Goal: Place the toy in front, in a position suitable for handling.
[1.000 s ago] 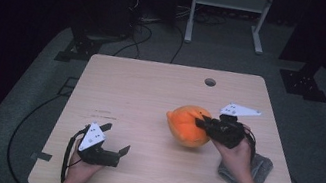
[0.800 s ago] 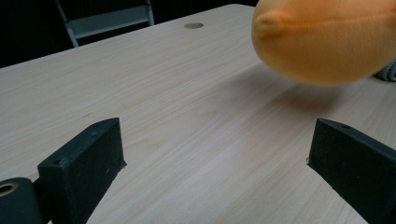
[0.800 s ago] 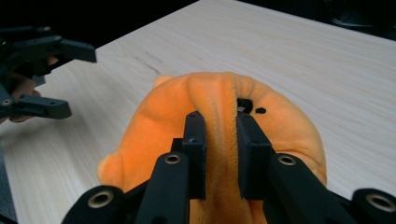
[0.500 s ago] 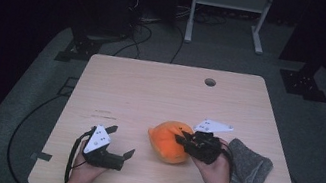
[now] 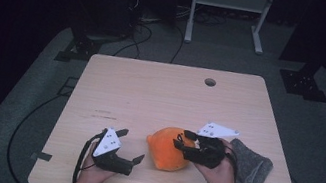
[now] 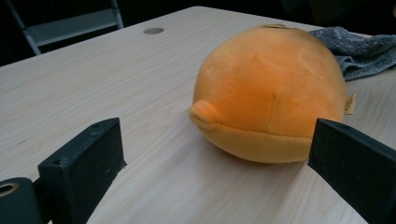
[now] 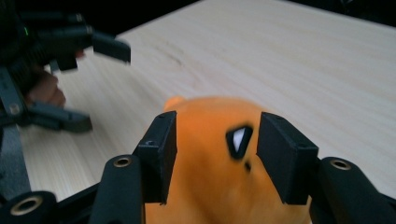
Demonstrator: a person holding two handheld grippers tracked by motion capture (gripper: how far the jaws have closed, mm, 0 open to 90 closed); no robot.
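An orange plush toy point(image 5: 168, 148) rests on the light wooden table point(image 5: 160, 96), near the front edge and slightly right of centre. The right gripper point(image 5: 185, 141), held in the person's right hand point(image 5: 220, 172), reaches the toy from its 3 o'clock side. Its jaws have just been opening; in the right gripper view they stand about half apart over the top of the toy, with a black-and-white eye patch point(image 7: 239, 140) between them, and the pads do not press the plush. The left gripper point(image 5: 131, 146) lies at the toy's 9 o'clock, apart from it, its jaws spread wide and holding nothing; in the left gripper view the toy sits beyond and between them. A grey cloth point(image 5: 249, 167) lies on the table at the toy's 3 o'clock, beyond the right hand.
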